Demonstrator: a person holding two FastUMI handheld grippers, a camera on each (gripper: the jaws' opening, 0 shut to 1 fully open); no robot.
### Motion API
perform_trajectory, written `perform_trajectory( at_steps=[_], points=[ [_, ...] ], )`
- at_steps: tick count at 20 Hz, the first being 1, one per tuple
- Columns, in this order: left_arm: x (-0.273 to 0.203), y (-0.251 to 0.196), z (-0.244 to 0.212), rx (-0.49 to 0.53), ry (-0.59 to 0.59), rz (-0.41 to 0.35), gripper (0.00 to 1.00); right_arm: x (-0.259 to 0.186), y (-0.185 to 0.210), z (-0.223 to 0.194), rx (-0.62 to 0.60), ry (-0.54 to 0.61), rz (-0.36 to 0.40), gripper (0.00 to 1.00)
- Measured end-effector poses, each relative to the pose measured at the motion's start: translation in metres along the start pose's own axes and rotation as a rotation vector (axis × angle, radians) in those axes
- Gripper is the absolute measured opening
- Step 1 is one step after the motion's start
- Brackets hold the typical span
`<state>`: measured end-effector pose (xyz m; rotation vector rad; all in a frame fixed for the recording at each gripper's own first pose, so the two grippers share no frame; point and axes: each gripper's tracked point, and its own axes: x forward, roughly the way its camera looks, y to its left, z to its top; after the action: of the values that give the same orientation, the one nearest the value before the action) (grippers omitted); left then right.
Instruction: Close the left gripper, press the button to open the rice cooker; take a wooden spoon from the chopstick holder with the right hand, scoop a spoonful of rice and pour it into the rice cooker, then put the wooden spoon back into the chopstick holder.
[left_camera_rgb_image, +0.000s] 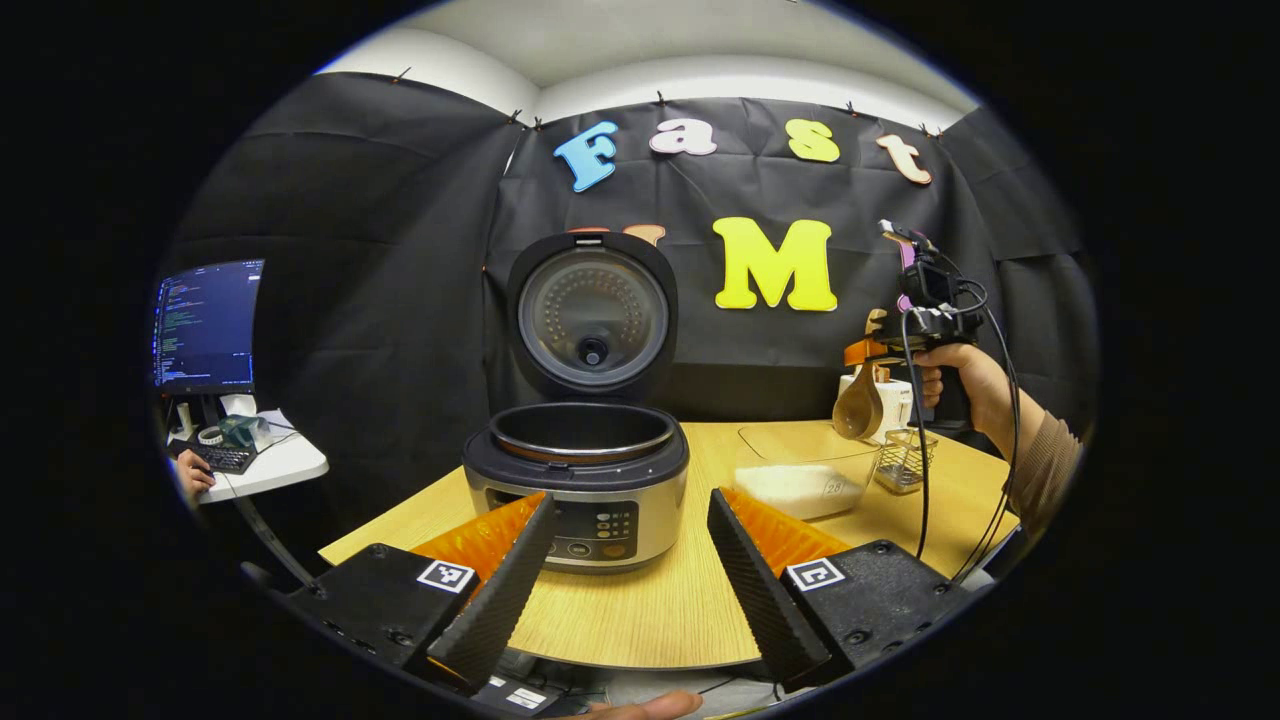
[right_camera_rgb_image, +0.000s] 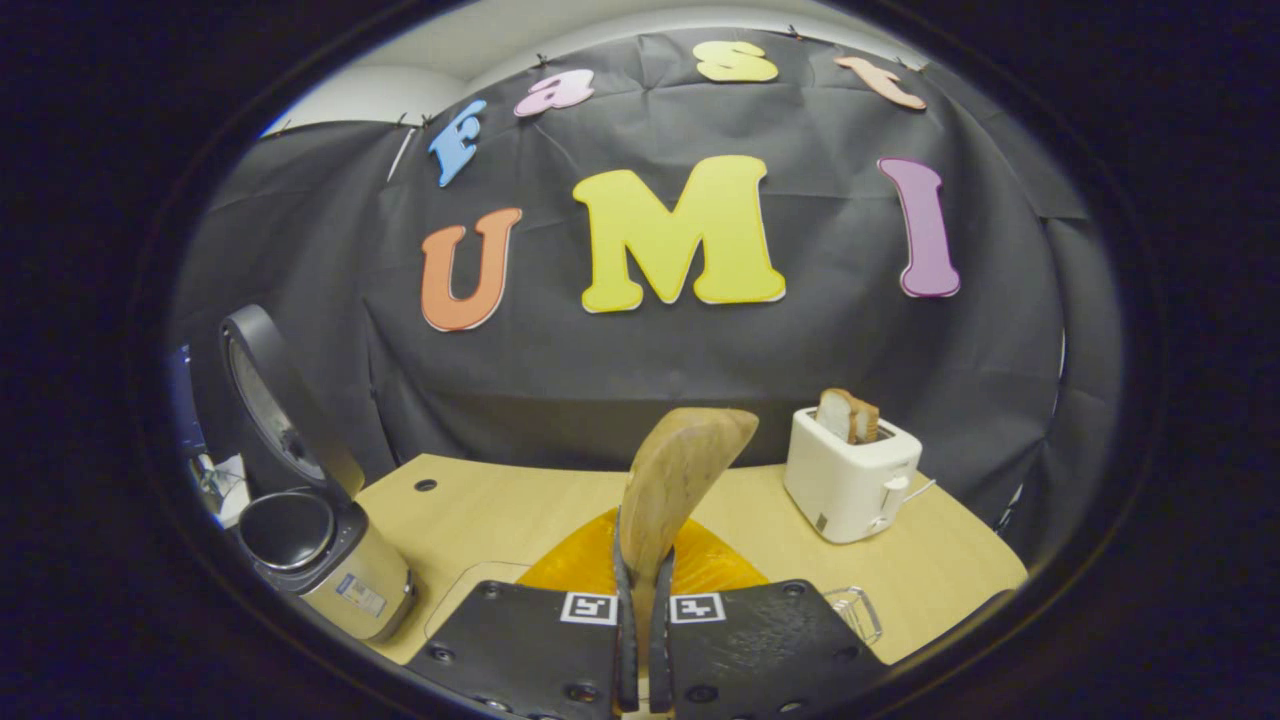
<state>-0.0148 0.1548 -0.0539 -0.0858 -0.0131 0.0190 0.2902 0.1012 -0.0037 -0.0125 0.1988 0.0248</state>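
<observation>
Between right tool (right_camera_rgb_image: 641, 600) fingers: wooden spoon (right_camera_rgb_image: 680, 470) | clamped, bowl up

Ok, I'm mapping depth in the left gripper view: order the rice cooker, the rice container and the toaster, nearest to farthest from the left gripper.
1. Rice cooker, lid up, straight ahead of the left gripper.
2. Rice container, ahead to the right.
3. Toaster, far right, partly behind the wooden spoon.

We observe even, moderately bright overhead lighting in both views. Fisheye distortion bends the tabletop (left_camera_rgb_image: 650, 610) edges. The rice cooker (left_camera_rgb_image: 577, 478) lid shows faint glare. Focus is sharp centrally; periphery softens and darkens slightly.
</observation>
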Motion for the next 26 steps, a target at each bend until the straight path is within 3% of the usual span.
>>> perform_trajectory(
  at_steps=[4,16,26],
  points=[
    [0.005,0.001,-0.005,-0.007,0.014,-0.003,1.00,0.017,0.011,-0.027,0.064,0.034,-0.023,0.04],
    [0.011,0.006,-0.017,0.014,0.037,0.005,0.97,0.029,0.018,-0.072,-0.152,0.023,-0.167,0.05],
    [0.010,0.014,-0.023,-0.018,0.042,0.006,0.97,0.019,0.067,-0.087,-0.015,0.047,-0.175,0.06]
  ],
)
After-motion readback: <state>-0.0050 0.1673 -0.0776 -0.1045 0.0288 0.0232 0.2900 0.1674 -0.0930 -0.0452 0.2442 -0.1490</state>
